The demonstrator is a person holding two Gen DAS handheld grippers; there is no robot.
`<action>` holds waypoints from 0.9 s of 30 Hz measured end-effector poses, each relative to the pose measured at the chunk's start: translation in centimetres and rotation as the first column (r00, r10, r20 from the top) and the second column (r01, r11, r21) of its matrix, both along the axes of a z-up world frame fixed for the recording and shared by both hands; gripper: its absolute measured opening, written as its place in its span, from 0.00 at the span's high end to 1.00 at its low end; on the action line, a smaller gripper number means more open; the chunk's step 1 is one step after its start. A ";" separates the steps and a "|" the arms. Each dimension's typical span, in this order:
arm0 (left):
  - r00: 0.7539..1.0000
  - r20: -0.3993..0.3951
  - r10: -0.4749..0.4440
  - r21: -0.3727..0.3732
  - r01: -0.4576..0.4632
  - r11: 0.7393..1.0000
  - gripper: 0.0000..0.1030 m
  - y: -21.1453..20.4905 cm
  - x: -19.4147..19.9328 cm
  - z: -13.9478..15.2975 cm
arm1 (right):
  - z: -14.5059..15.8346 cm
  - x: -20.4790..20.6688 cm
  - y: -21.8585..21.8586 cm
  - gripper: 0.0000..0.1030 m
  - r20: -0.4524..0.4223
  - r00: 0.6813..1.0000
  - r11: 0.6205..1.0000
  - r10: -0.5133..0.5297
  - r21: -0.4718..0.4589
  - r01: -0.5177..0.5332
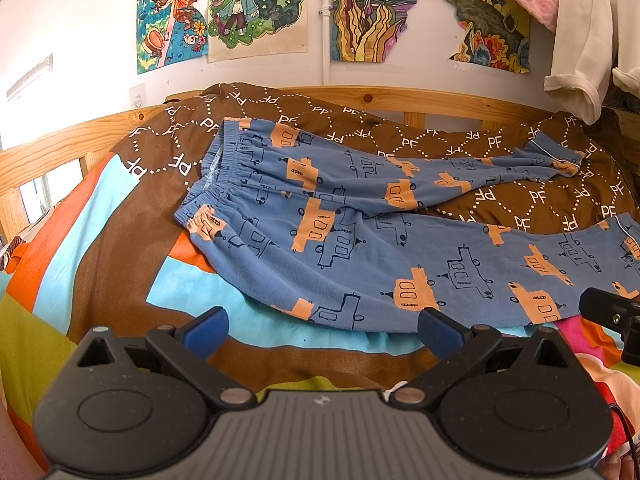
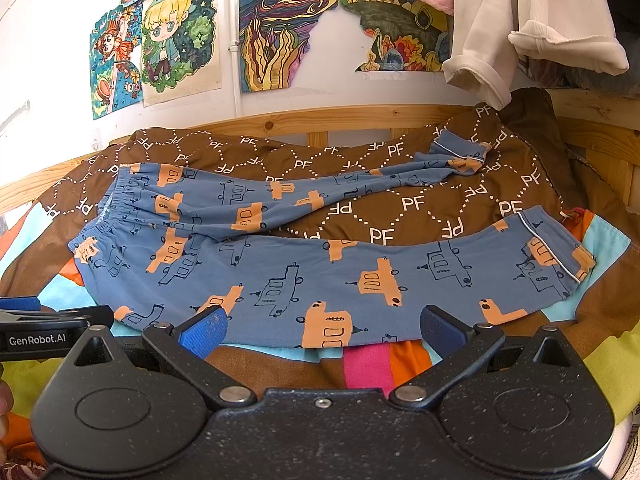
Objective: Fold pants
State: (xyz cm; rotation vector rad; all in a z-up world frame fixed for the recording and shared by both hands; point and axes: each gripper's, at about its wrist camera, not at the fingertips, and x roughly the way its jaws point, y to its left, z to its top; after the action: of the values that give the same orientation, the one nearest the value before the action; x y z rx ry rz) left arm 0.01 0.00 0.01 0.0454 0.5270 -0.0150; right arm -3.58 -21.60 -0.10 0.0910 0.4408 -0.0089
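Two grippers wait at the near side of the bed, and neither one holds anything. The left gripper (image 1: 322, 330) has its blue fingers (image 1: 206, 330) spread wide apart, and so does the right gripper (image 2: 322, 330). The soft blue pants with orange and outlined boats (image 2: 360, 276) lie flat on the brown quilt with white letters (image 2: 412, 204), which sits on a bright striped sheet (image 1: 100, 248). The stretchy waistband (image 1: 224, 168) is on the left and the two cuffs are on the right. The legs are spread apart like a V, so I think the first fold should bring the near leg (image 2: 440, 272) over onto the far leg (image 2: 320, 192). To do it well, each gripper should pinch only the near edge of the cloth, not the sheet under it, then lift together and lay it down smooth.
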 end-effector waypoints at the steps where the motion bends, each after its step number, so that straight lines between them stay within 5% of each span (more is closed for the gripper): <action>1: 1.000 0.000 0.000 0.000 0.000 1.000 0.00 0.0 0.0 0.0 | 0.0 0.0 0.0 0.01 0.000 1.000 1.000 0.000 0.000 0.000; 19: 0.999 -0.033 -0.001 -0.018 0.000 1.000 0.00 0.2 0.3 -0.6 | -0.2 0.5 -0.5 0.01 -0.026 1.000 1.000 -0.006 0.013 0.006; 27: 0.996 -0.084 -0.007 -0.095 -0.001 0.995 0.00 1.1 1.9 0.8 | 2.7 3.8 -0.7 0.01 -0.064 0.991 0.992 0.121 -0.032 -0.123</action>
State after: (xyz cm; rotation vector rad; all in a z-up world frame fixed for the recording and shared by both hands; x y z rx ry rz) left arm 1.94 1.10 0.81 -0.0479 0.6103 -0.0449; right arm 0.26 -22.35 2.65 0.0279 0.5075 0.1009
